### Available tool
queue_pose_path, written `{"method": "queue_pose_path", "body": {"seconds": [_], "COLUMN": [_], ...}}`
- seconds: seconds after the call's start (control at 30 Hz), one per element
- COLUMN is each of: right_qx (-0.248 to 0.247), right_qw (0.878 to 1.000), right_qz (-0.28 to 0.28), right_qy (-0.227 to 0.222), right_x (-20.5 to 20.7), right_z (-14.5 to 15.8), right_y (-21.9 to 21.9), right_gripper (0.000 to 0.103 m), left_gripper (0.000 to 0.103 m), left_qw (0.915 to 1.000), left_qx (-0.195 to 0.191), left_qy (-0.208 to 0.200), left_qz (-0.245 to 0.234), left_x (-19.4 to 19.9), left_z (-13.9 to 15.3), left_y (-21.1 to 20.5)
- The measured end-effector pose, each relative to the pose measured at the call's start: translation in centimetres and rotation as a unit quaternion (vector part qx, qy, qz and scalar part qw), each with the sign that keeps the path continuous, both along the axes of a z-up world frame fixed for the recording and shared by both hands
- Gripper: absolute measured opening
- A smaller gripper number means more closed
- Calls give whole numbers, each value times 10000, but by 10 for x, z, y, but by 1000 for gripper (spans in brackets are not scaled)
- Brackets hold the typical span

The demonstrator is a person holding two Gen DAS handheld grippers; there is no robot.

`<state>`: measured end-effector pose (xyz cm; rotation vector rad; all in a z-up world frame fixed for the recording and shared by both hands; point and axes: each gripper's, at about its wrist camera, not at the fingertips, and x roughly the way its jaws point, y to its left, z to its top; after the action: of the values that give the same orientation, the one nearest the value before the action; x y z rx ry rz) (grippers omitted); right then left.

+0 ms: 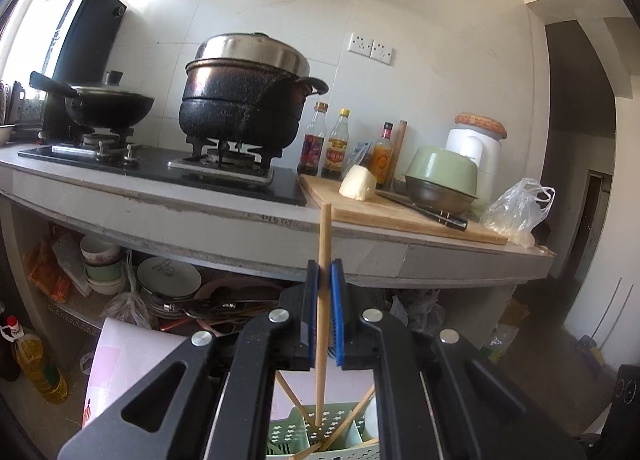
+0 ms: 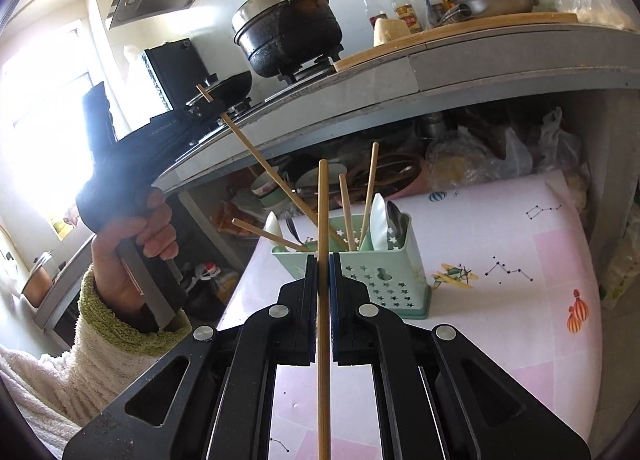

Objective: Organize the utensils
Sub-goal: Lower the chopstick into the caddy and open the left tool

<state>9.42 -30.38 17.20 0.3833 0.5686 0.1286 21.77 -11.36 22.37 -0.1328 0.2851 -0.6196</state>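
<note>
In the left wrist view my left gripper (image 1: 324, 272) is shut on a wooden chopstick (image 1: 321, 340) that stands nearly upright, its lower tip over the mint-green utensil holder (image 1: 296, 436). From the right wrist view that left gripper (image 2: 214, 110) hangs high at the left, and its chopstick (image 2: 272, 176) slants down into the holder (image 2: 384, 280). My right gripper (image 2: 323, 260) is shut on a second chopstick (image 2: 323, 200), upright just in front of the holder. Several chopsticks and spoons (image 2: 378, 226) stand in the holder.
The holder stands on a pink patterned tabletop (image 2: 500, 260). Behind it runs a grey counter (image 1: 200, 216) with a wok (image 1: 108, 104), a big black pot (image 1: 244, 100), bottles (image 1: 336, 148) and a cutting board (image 1: 392, 216) with a knife. Bowls and plates (image 1: 168, 280) fill the shelf beneath. A person's hand (image 2: 156, 236) holds the left gripper.
</note>
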Motion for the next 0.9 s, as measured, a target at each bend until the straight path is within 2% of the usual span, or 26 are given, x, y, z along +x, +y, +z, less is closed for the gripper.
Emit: {"method": "queue_pose_path", "body": {"seconds": [0.1,0.27,0.9], "right_qx": [14,-1,-164], "right_qw": [10000,10000,9998], "right_qz": [-13,-37,-62], "right_qy": [28,28,-19], "right_x": [0,-2,-4], "right_z": [-1,-1,4], "right_y": [0,0,4], "right_gripper": [4,4,4], "left_gripper": [6,6,7], "left_qw": [9998,9992,9976], "left_qx": [153,348,576], "left_qy": [138,115,392], "left_qz": [43,142,16], "left_x": [7,9,13], "left_z": [-17,-36,-70], "left_y": [-10,-22,-30]}}
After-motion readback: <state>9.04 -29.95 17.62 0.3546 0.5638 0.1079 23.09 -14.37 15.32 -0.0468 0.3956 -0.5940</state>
